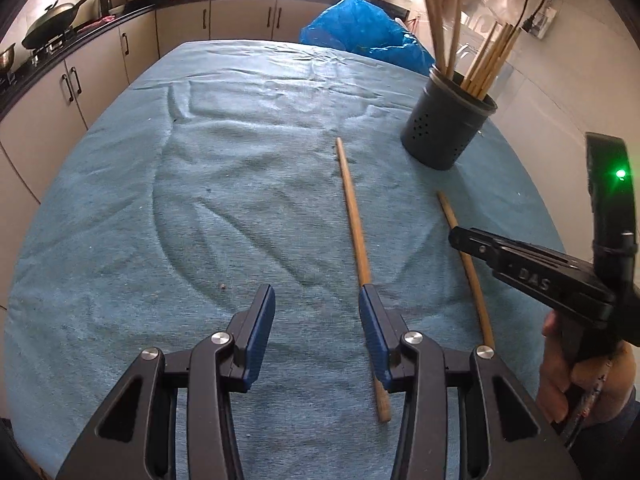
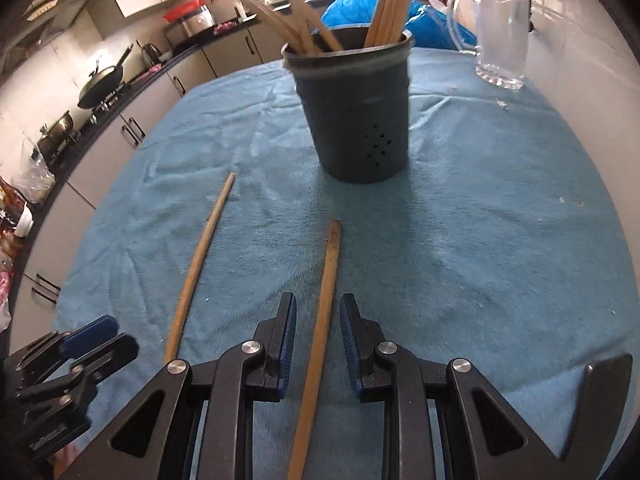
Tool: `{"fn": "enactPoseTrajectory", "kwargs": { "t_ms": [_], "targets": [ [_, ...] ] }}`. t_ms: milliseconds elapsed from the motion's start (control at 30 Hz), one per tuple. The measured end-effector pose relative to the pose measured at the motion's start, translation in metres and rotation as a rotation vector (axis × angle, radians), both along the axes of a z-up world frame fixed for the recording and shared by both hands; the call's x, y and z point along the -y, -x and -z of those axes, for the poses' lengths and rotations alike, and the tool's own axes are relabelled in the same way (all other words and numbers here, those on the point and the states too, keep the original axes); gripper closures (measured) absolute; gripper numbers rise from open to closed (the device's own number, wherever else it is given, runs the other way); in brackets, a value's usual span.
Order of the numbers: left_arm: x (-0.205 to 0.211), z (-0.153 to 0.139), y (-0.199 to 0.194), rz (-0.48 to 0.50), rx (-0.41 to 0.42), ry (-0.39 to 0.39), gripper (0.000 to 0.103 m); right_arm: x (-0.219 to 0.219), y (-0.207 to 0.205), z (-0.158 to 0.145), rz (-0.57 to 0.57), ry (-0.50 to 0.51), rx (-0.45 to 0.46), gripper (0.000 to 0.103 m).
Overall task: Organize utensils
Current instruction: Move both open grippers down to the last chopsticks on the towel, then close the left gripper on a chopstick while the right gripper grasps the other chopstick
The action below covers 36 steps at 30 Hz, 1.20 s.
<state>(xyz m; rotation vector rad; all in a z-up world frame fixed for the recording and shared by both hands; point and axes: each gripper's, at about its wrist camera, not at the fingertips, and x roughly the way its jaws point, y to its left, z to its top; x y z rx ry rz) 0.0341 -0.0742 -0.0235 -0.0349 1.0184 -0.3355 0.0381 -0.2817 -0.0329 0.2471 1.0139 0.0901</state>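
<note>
Two wooden sticks lie on the blue cloth. The left stick (image 1: 356,232) (image 2: 200,256) runs under my left gripper's right finger. The right stick (image 1: 468,264) (image 2: 324,304) lies between the jaws of my right gripper (image 2: 318,320), which is open around it, pads apart from the wood. My left gripper (image 1: 316,312) is open and empty above the cloth. A dark perforated utensil holder (image 1: 448,124) (image 2: 352,108) stands beyond the sticks and holds several wooden utensils. The right gripper (image 1: 520,264) shows from the side in the left wrist view.
A glass pitcher (image 2: 500,40) stands at the table's far right. A blue plastic bag (image 1: 364,28) lies past the table's far edge. Kitchen counter with a wok (image 1: 52,24) runs along the left. The blue cloth (image 1: 200,200) covers the table.
</note>
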Motion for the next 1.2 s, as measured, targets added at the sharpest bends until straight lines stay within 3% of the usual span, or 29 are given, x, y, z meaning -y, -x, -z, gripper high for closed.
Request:
{"fn": "enactPoseTrajectory", "kwargs": {
  "t_ms": [200, 233, 267, 300, 533, 767, 867, 967, 1033, 1200],
  "targets": [
    [-0.001, 0.003, -0.005, -0.001, -0.019, 0.002, 0.061, -0.011, -0.014, 0.001, 0.001, 0.076, -0.002, 0.079],
    [0.0, 0.002, -0.007, 0.002, -0.022, 0.004, 0.061, -0.013, -0.015, 0.001, -0.005, 0.092, -0.003, 0.082],
    [0.002, 0.001, -0.009, 0.007, -0.027, 0.006, 0.061, -0.013, -0.016, 0.001, -0.007, 0.105, -0.005, 0.094],
    [0.003, 0.0, -0.01, 0.007, -0.027, 0.005, 0.061, -0.012, -0.017, 0.001, 0.0, 0.132, -0.012, 0.094],
    [0.03, -0.01, -0.046, 0.043, -0.036, -0.012, 0.057, 0.027, 0.001, 0.003, 0.086, 0.004, -0.016, 0.095],
    [0.068, 0.016, -0.101, 0.039, -0.13, -0.063, 0.058, 0.045, 0.022, 0.004, 0.096, -0.062, -0.006, 0.095],
    [0.081, 0.017, -0.117, 0.04, -0.102, -0.11, 0.058, 0.048, 0.024, 0.004, 0.093, -0.074, -0.002, 0.095],
    [0.085, 0.018, -0.124, 0.014, -0.078, -0.151, 0.074, 0.047, 0.024, 0.004, 0.092, -0.079, -0.001, 0.095],
    [0.082, 0.018, -0.125, -0.01, -0.062, -0.184, 0.094, 0.047, 0.025, 0.004, 0.09, -0.09, 0.001, 0.095],
    [0.058, 0.018, -0.107, -0.009, -0.068, -0.137, 0.097, 0.04, 0.025, 0.003, 0.068, -0.098, 0.007, 0.095]
  ]
}}
